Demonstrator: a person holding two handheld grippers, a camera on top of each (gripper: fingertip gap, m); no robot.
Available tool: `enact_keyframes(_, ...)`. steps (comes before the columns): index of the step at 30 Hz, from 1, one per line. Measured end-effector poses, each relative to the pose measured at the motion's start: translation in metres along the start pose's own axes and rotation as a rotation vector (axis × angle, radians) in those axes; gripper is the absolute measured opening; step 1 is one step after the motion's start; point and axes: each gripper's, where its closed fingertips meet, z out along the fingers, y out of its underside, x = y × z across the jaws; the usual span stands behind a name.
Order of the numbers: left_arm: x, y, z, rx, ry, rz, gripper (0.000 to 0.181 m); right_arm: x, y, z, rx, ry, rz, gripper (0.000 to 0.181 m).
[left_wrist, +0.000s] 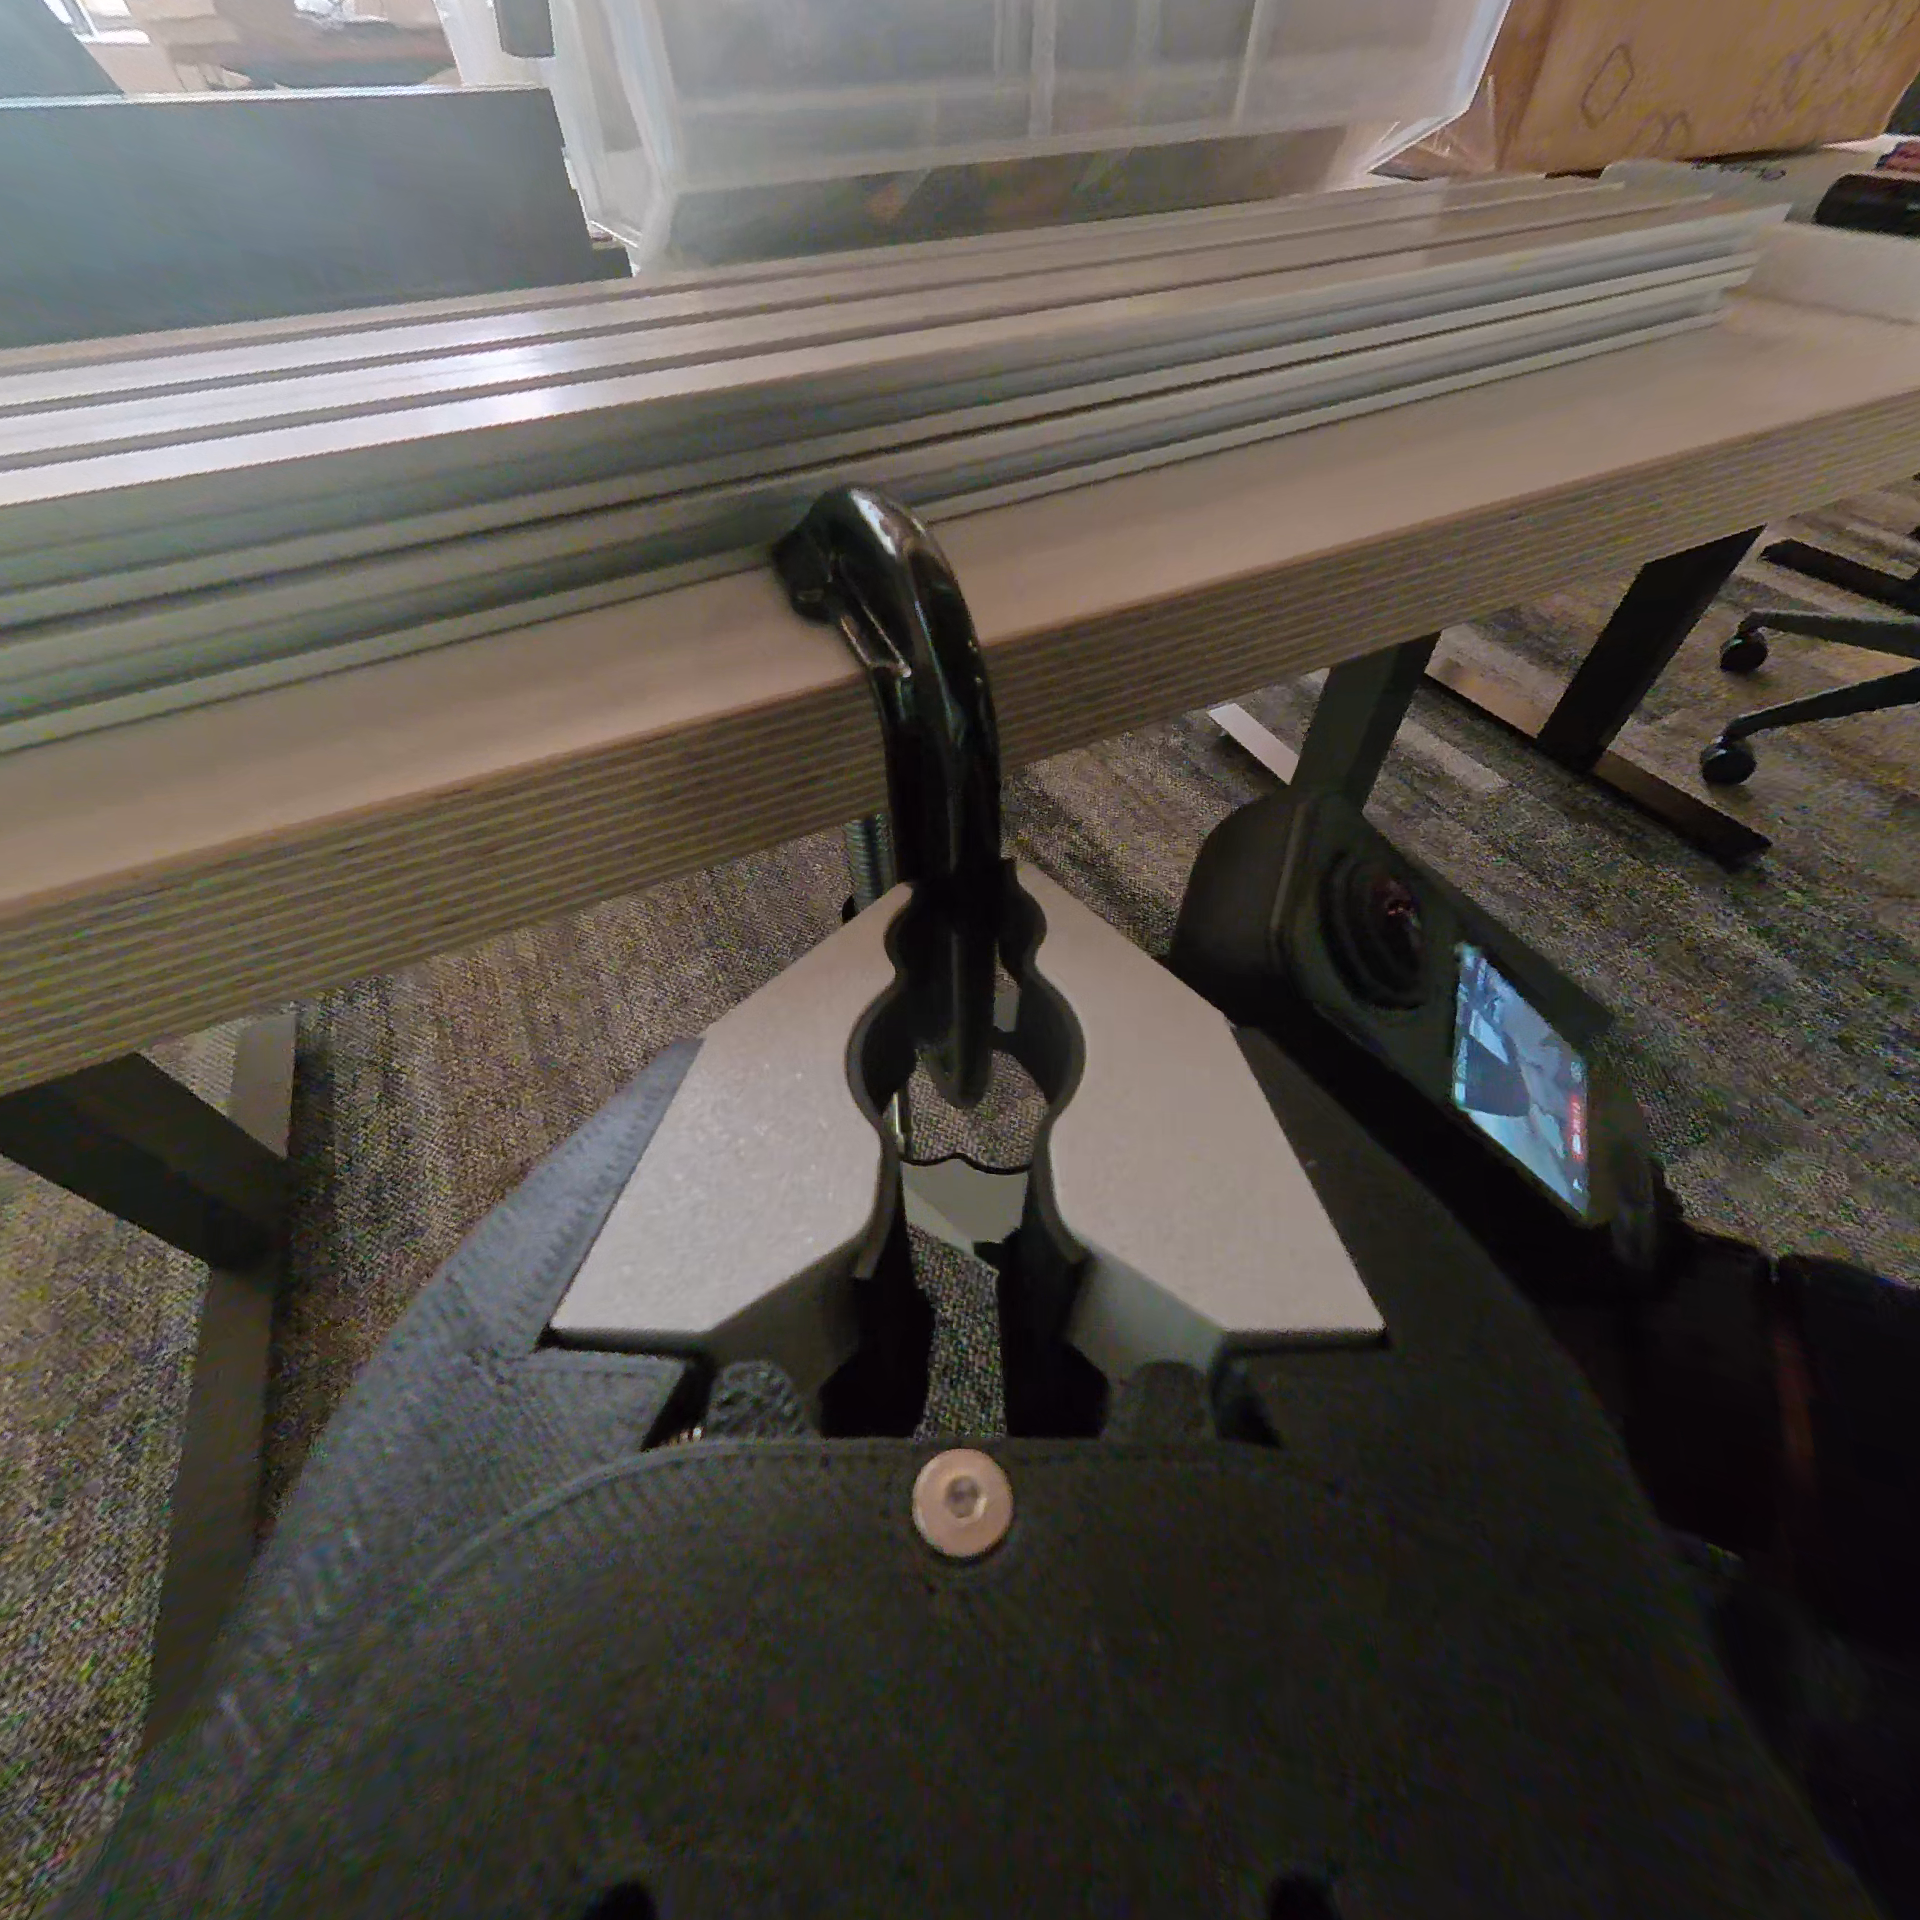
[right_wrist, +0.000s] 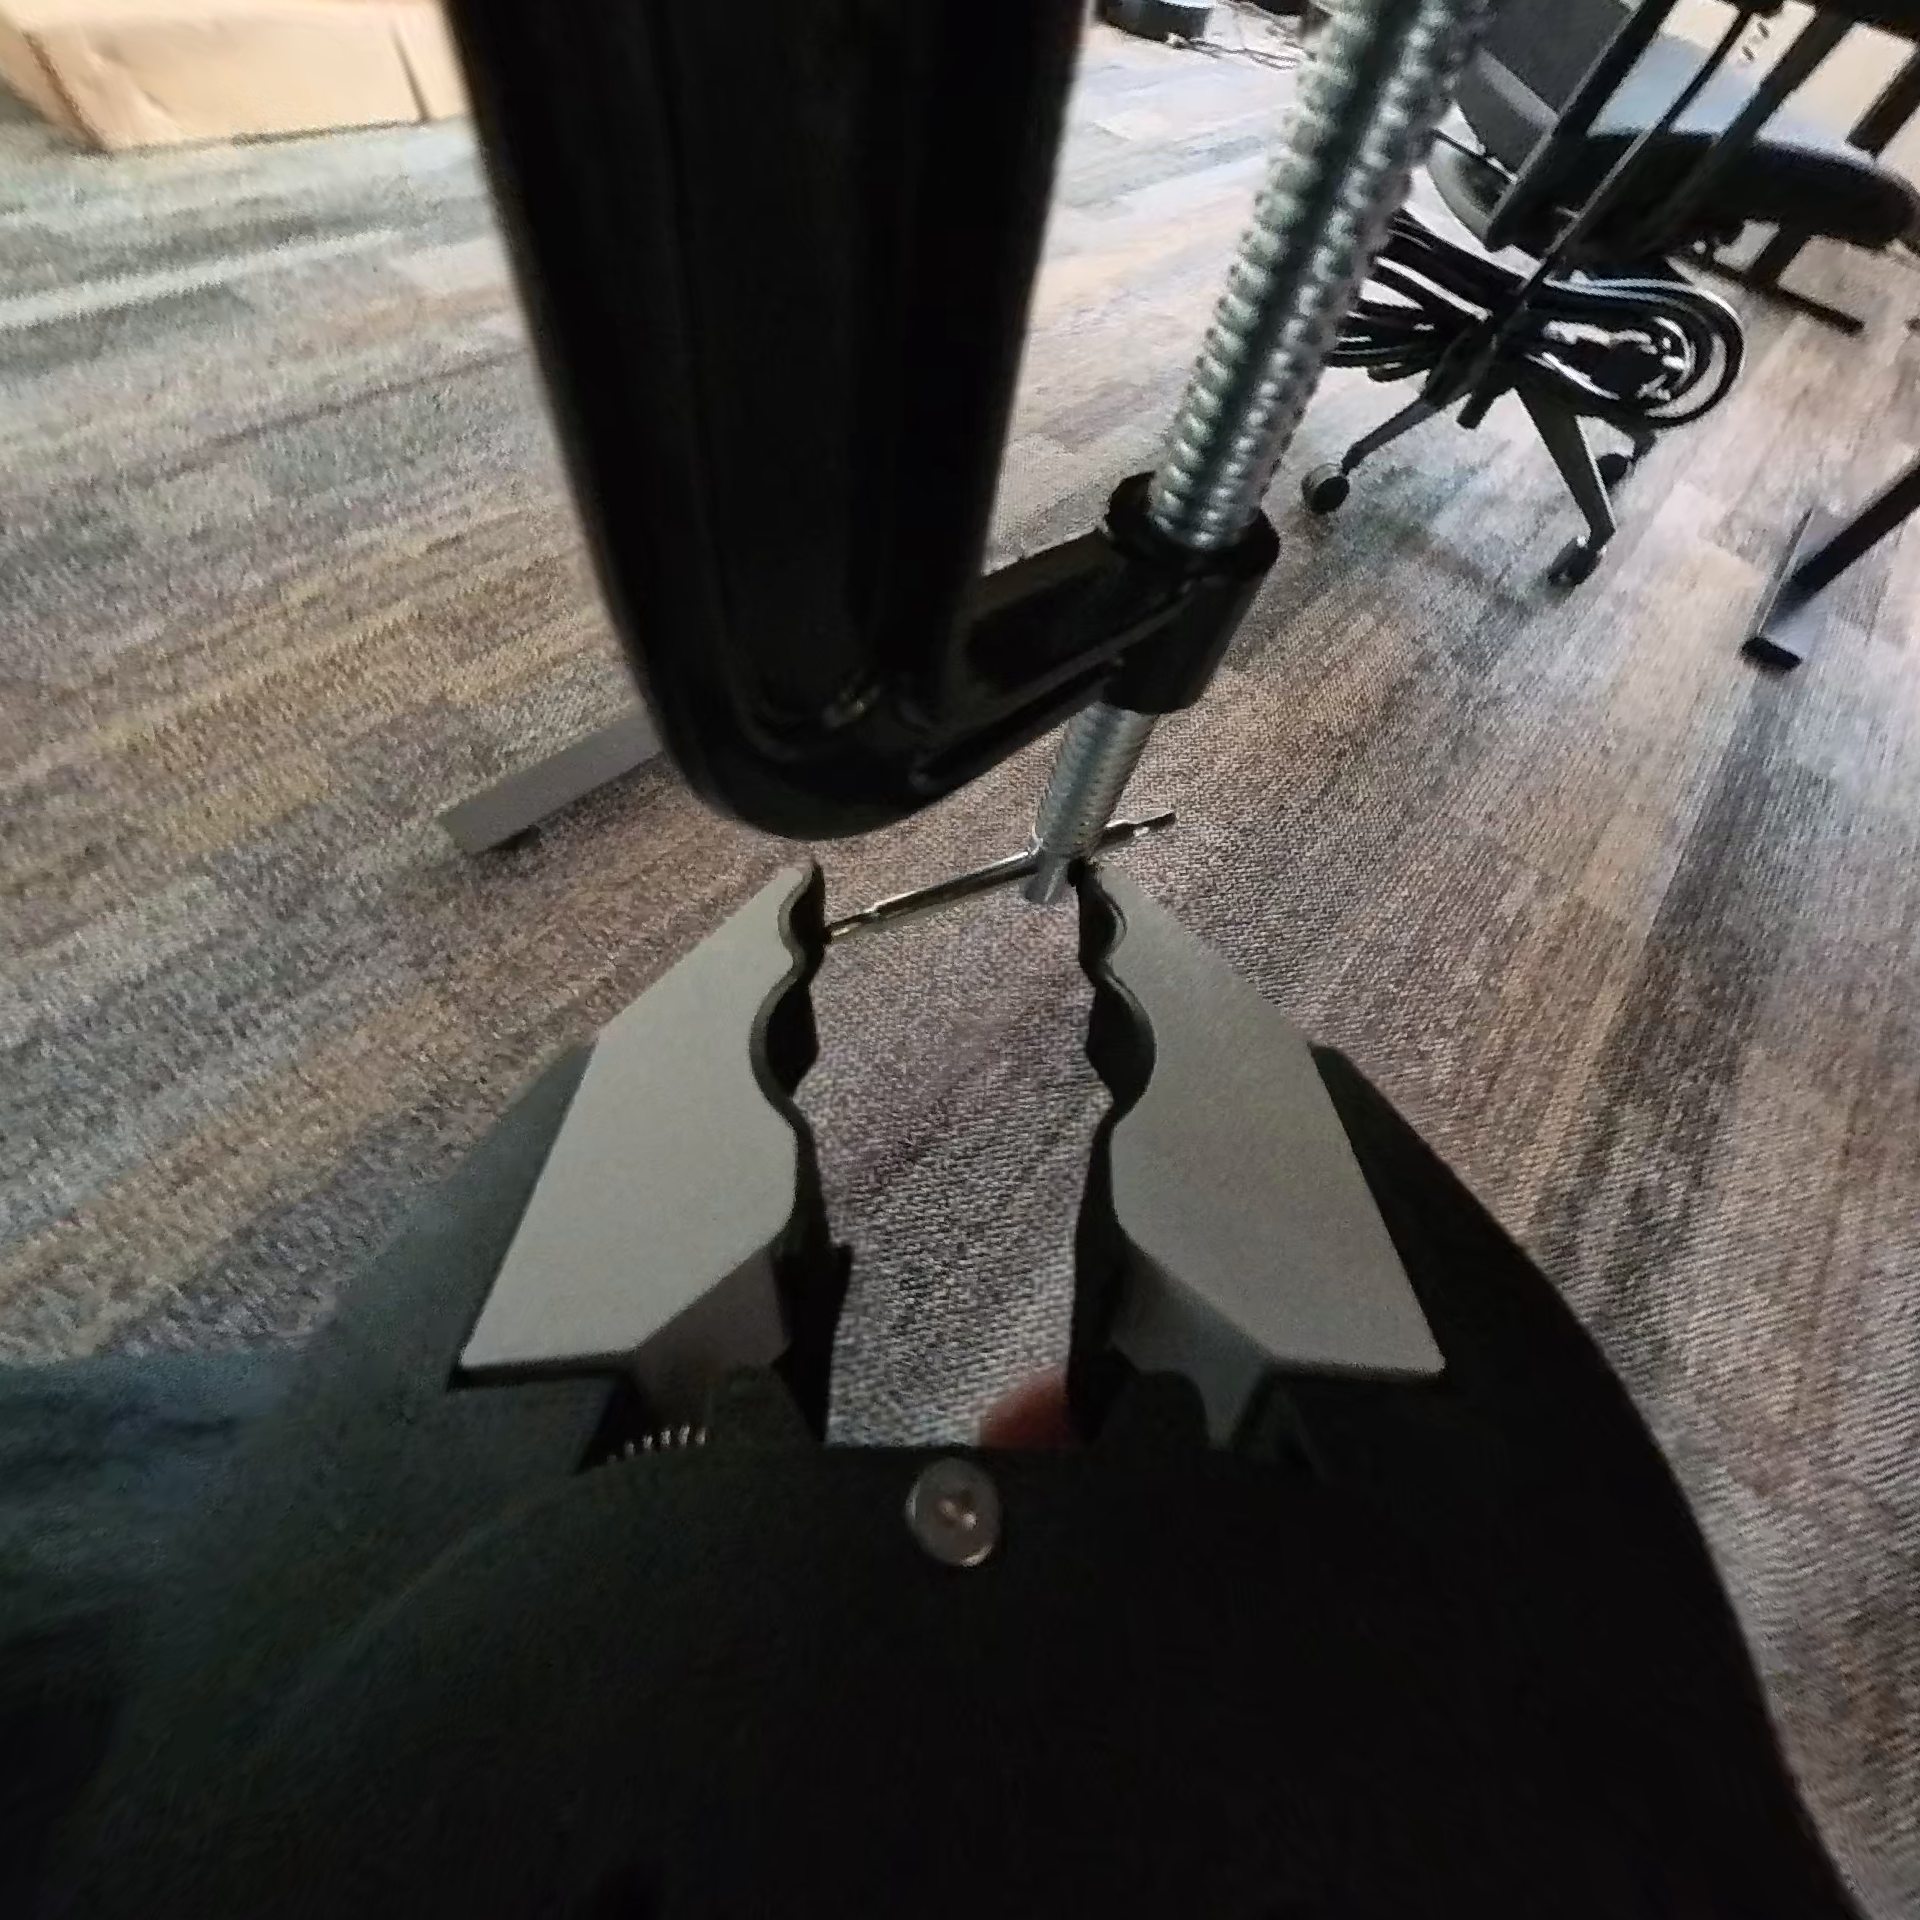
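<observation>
Gripping the black C-clamp (left_wrist: 940, 727) with my left tongs (left_wrist: 961, 935) right now, fingers clenched on the clamp's spine just below the table (left_wrist: 623, 748) edge. The clamp hooks over the front edge of the table, and its top foot sits on the tabletop right against a stack of aluminum rails (left_wrist: 727, 416) lying lengthwise along the wood. Behind the rails there's a clear plastic bin (left_wrist: 987, 114), and a cardboard box (left_wrist: 1714, 83) off to the right.

My right tongs (right_wrist: 951, 894) are down underneath, spread partly apart and not clamping anything. The clamp's thin sliding handle bar (right_wrist: 935, 891) runs across just past the fingertips, one end near the left tip, and the bottom of the threaded screw (right_wrist: 1247, 395) sits right by the right tip. Can't tell if there's real contact, it's blurry there. The clamp's black frame fills the upper middle of the right view and blocks a lot.

In the left view, the right unit's camera with its little screen (left_wrist: 1517, 1081) shows just to the right. Carpet (right_wrist: 312, 520) everywhere below, with an office chair (right_wrist: 1621, 208) and a coil of black cable (right_wrist: 1558, 343) further back.
</observation>
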Motion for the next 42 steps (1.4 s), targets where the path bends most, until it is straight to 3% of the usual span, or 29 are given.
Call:
enact_keyframes(8,0.000,0.000,0.000,0.001,-0.019,0.023,0.021,0.001,0.002,-0.005,0.001,-0.034,-0.046,0.048)
enact_keyframes(13,0.001,0.000,-0.001,0.012,0.024,-0.011,0.023,0.000,0.017,-0.009,0.029,-0.146,0.092,0.053)
enact_keyframes(17,0.006,-0.001,-0.013,0.046,0.092,-0.048,0.026,0.018,0.016,-0.016,0.087,-0.222,0.279,0.061)
enact_keyframes(23,0.000,0.035,-0.022,-0.052,0.103,-0.121,0.036,0.036,0.011,-0.017,0.136,-0.388,0.637,0.058)
enact_keyframes(26,-0.012,0.071,-0.007,-0.206,0.039,-0.136,0.038,0.044,0.011,-0.008,0.140,-0.444,0.821,0.051)
enact_keyframes(29,-0.013,0.085,0.010,-0.253,0.018,-0.144,0.038,0.049,0.008,0.000,0.145,-0.500,0.960,0.040)
enact_keyframes(32,-0.013,0.094,0.021,-0.273,-0.009,-0.154,0.040,0.047,0.007,0.002,0.111,-0.527,0.998,0.036)
enact_keyframes(38,-0.016,0.106,0.036,-0.300,-0.074,-0.134,0.047,0.046,0.007,0.003,0.071,-0.446,0.869,0.036)
enact_keyframes(42,-0.016,0.115,0.038,-0.333,-0.084,-0.165,0.041,0.052,0.004,0.008,0.102,-0.466,0.983,0.030)
